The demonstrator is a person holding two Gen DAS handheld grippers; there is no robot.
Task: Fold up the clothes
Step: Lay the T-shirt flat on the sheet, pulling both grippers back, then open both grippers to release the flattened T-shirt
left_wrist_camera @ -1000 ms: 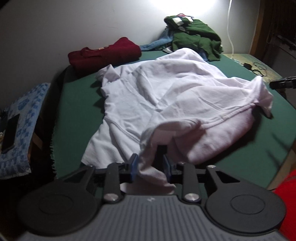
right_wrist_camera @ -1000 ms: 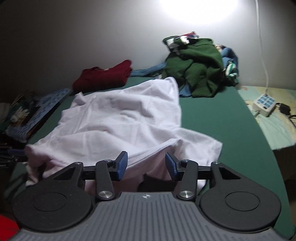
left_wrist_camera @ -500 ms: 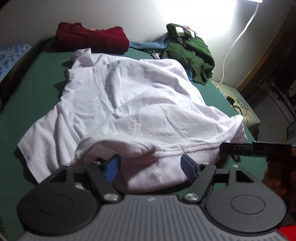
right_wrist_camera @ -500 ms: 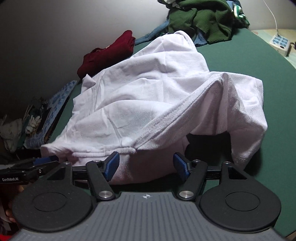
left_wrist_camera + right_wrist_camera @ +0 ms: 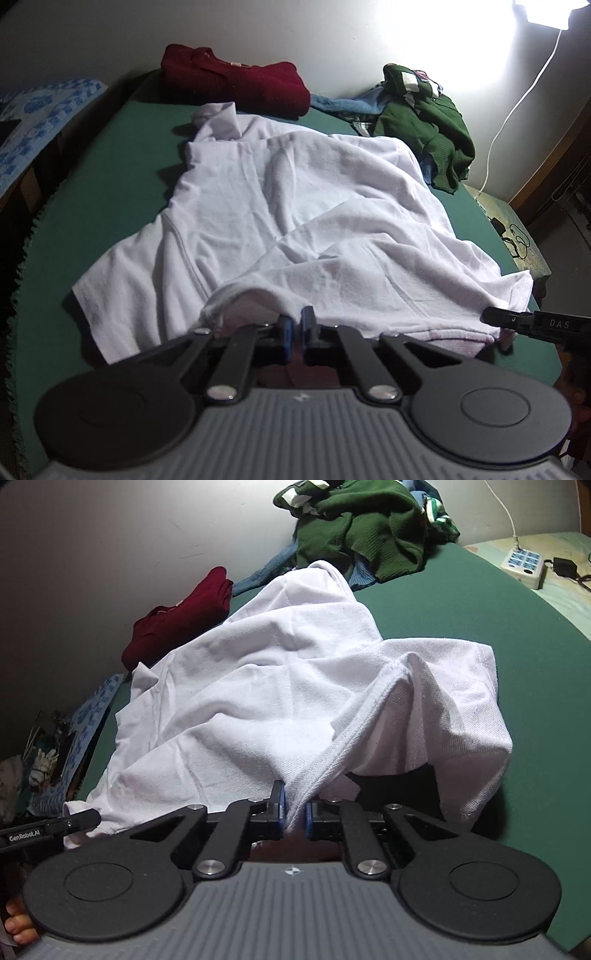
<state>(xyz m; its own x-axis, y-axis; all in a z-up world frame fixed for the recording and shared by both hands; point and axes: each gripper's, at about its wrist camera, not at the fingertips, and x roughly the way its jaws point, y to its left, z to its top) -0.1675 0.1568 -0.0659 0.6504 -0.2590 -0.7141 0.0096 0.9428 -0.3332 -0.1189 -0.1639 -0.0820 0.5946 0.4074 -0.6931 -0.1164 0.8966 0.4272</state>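
Note:
A white polo shirt (image 5: 295,214) lies spread over the green table (image 5: 103,192), collar toward the far wall. My left gripper (image 5: 294,325) is shut on the shirt's near hem, which rises in a small fold at the blue pads. In the right wrist view the same white shirt (image 5: 266,679) is lifted at its near edge, and my right gripper (image 5: 294,808) is shut on that ribbed hem. The right gripper's tip (image 5: 517,319) shows at the shirt's right corner in the left wrist view. The left gripper's tip (image 5: 74,821) shows at the shirt's left corner in the right wrist view.
A folded dark red sweater (image 5: 236,85) sits at the back left. A heap of green and blue clothes (image 5: 428,122) is piled at the back right. A power strip (image 5: 524,563) with cables lies on the side surface to the right. A blue patterned cloth (image 5: 33,122) lies left of the table.
Both grippers, open half a second ago, have closed on the shirt's near hem. The hem edge now stands lifted at each gripper.

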